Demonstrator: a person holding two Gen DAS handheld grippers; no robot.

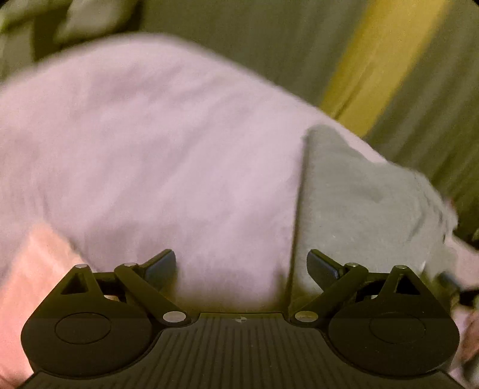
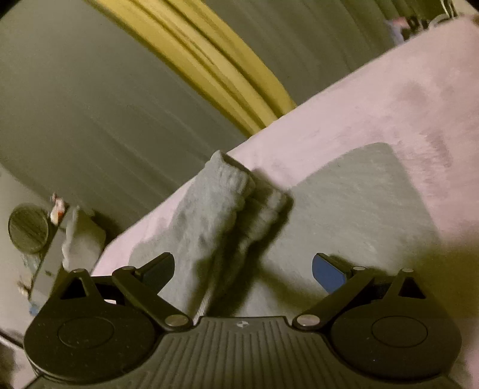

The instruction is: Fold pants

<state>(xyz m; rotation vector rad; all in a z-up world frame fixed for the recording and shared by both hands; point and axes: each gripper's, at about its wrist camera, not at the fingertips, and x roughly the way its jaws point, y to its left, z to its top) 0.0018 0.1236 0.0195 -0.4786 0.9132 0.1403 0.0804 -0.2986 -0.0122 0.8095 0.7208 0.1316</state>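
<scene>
Grey pants point(image 2: 344, 209) lie on a pink fleece blanket point(image 2: 374, 113). In the right wrist view a leg with a ribbed cuff point(image 2: 230, 176) stands bunched up between the wide-apart fingers of my right gripper point(image 2: 242, 269), which is open and grips nothing. In the left wrist view the pants point(image 1: 353, 203) lie at the right with a straight folded edge. My left gripper point(image 1: 241, 264) is open just above the blanket, its right finger over the pants' edge.
Green and yellow curtains point(image 2: 191, 54) hang behind the bed. A round dark object point(image 2: 28, 229) and clutter sit on a surface at far left in the right wrist view. Pillows point(image 1: 89, 21) show at upper left in the left wrist view.
</scene>
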